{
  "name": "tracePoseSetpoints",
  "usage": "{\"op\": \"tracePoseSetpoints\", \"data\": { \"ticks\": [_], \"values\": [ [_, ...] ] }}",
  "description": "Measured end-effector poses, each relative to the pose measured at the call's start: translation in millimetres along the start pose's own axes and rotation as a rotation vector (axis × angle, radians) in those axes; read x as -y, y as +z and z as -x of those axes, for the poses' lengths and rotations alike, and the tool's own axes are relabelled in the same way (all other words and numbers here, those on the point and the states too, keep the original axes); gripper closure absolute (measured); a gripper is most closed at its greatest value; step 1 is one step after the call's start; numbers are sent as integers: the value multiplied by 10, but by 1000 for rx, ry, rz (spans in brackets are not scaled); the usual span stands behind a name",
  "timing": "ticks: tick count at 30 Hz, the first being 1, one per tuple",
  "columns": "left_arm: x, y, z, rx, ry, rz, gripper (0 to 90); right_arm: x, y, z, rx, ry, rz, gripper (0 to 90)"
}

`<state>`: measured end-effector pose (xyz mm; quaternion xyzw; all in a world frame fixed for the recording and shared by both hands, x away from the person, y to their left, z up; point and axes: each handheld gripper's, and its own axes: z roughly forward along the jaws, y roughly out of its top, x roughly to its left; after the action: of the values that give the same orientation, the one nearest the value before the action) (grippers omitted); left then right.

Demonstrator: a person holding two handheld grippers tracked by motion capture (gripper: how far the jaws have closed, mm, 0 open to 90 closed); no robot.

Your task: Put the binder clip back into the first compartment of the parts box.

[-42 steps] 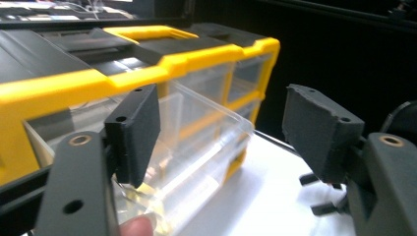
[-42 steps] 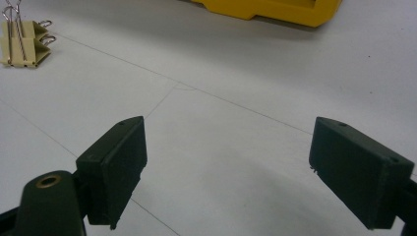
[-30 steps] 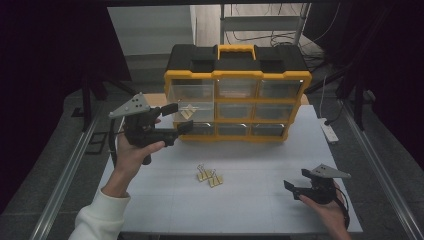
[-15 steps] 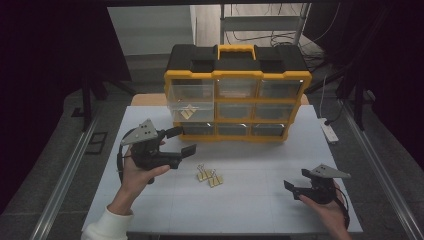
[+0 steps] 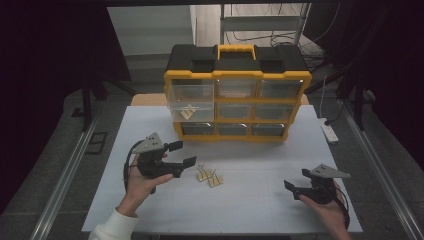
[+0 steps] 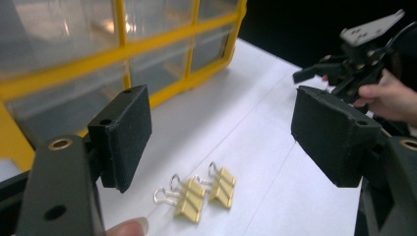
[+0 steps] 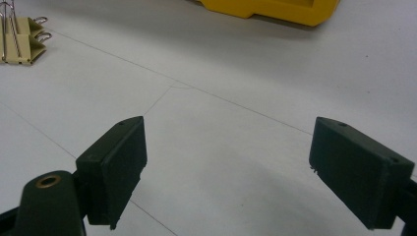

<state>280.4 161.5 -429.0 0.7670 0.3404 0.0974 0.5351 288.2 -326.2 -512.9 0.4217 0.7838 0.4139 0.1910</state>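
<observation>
White tabletop [image 5: 250, 200], faint seam lines across it, mostly bare in front half. Dark room around, black curtains left and right, grey floor, metal rails along both long sides. Shelf frame and loose cables behind, white power strip [image 5: 330, 131] at far right edge of tabletop.

Yellow-and-black drawer organizer [image 5: 237, 92] standing at far middle of tabletop, clear drawers in three rows, yellow handle on top. Upper-left drawer [image 5: 191, 100] pulled out a little, something small and gold inside, probably a binder clip, too small to confirm.

Gold binder clips [image 5: 209, 176] lying in a tight cluster on tabletop, in front of organizer, left of centre, wire handles toward organizer. Same clips [image 6: 204, 189] seen low between the jaws in left gripper view, and at top left corner [image 7: 19, 42] in right gripper view.

Left gripper [image 5: 181, 153] held in left hand [image 5: 142, 180], above tabletop just left of clips, jaws spread wide, nothing between them. Right gripper [image 5: 292, 186] in right hand [image 5: 325, 207] near front right edge, well apart from clips, jaws also spread, holding nothing.

Open bare surface between the two grippers and across the front right. Narrow strip free between organizer and clips. Front edge close under both hands.
</observation>
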Motion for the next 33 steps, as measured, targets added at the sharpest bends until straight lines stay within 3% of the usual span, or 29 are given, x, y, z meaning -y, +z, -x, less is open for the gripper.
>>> {"op": "tracePoseSetpoints", "data": {
  "ticks": [10, 12, 19, 33],
  "values": [
    [110, 158, -47, 0, -14, -84, 240, -1, 0, -7, -3, -6, 3, 143],
    [150, 234, -55, -16, -8, -120, 240, -2, 1, -7, -5, -7, 4, 143],
    [239, 450, -126, -8, -30, -196, 237, -1, 4, 2, -3, -8, 3, 143],
    [309, 759, -320, -34, -77, -276, 244, -2, 7, 8, -4, -11, 2, 144]
  ]
}}
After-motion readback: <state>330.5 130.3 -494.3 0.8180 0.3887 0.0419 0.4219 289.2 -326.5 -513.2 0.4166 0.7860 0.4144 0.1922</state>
